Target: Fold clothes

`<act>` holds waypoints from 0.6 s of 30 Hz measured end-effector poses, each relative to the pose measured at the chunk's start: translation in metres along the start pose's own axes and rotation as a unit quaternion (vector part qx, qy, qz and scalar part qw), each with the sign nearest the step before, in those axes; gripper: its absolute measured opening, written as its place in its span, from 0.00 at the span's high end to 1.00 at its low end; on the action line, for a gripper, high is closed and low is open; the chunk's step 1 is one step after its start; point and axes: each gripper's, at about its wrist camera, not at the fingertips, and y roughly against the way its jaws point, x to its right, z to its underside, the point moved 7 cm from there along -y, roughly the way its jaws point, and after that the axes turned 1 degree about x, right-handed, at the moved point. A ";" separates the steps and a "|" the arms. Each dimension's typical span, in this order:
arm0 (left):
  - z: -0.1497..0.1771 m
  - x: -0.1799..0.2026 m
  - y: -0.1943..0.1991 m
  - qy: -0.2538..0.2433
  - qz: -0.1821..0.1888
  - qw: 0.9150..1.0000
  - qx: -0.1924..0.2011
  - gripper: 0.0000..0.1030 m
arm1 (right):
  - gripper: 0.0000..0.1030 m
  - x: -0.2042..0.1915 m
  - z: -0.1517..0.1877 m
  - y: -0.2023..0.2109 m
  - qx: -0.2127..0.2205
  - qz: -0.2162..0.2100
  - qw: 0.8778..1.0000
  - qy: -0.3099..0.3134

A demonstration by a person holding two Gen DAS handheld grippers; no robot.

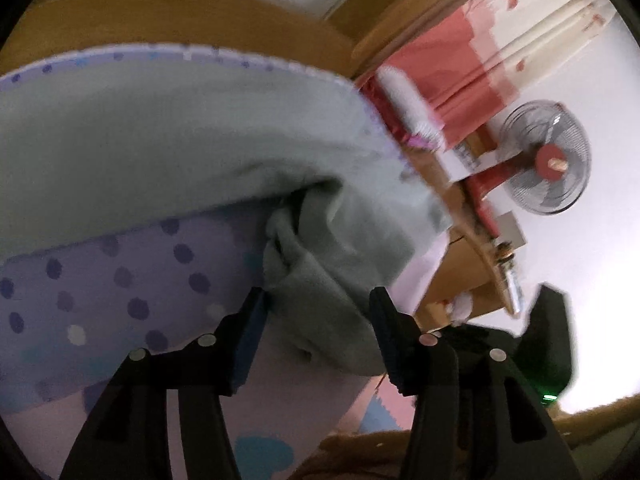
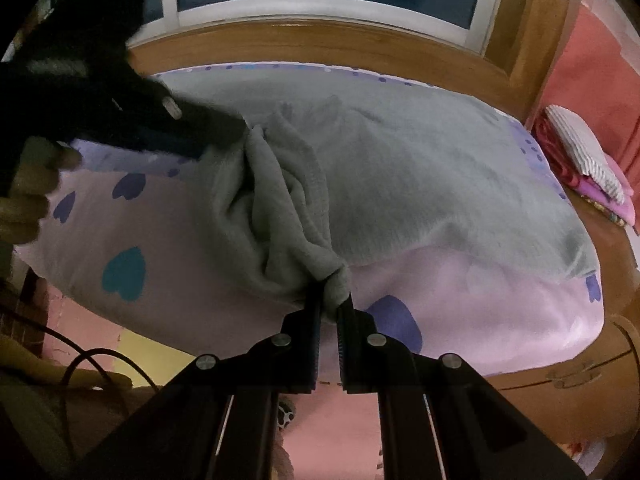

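Fleecy grey-green garment [image 2: 400, 168], soft and limp, spread over my bed with one bunched end pinched in my right gripper [image 2: 329, 300].

My right gripper is closed nearly tight on a wad of that knit just off the near edge of the heart-print bedsheet [image 2: 500, 312]; my left gripper [image 1: 320, 308] stands about half open, its 2 fingers either side of a hanging fold, and I judge the pads are not pressing it. The cloth looks light, thick and stretchy, so it will sag and drag rather than hold a crease; I would grip a hem or ribbed edge, not the loose middle. Which garment this is, a sweatshirt perhaps, I cannot tell: sleeves and neckline are buried in the bunch, the left view is blurred, and dim light hides the far edge.
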 end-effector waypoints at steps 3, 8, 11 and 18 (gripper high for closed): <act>0.002 -0.005 -0.005 0.034 0.008 0.999 0.010 0.69 | 0.94 -0.007 0.003 0.012 0.006 -0.004 1.000 0.007; 0.008 0.003 0.037 0.037 -0.010 0.997 0.062 0.86 | 0.94 -0.020 0.001 0.054 0.045 -0.023 0.999 0.016; 0.016 0.006 0.080 0.061 -0.031 0.992 0.105 0.87 | 0.93 -0.042 -0.009 0.088 0.091 -0.047 0.994 0.034; 0.069 -0.030 0.169 0.161 -0.130 0.956 0.209 1.00 | 0.59 -0.037 -0.022 0.061 0.108 -0.077 0.991 0.013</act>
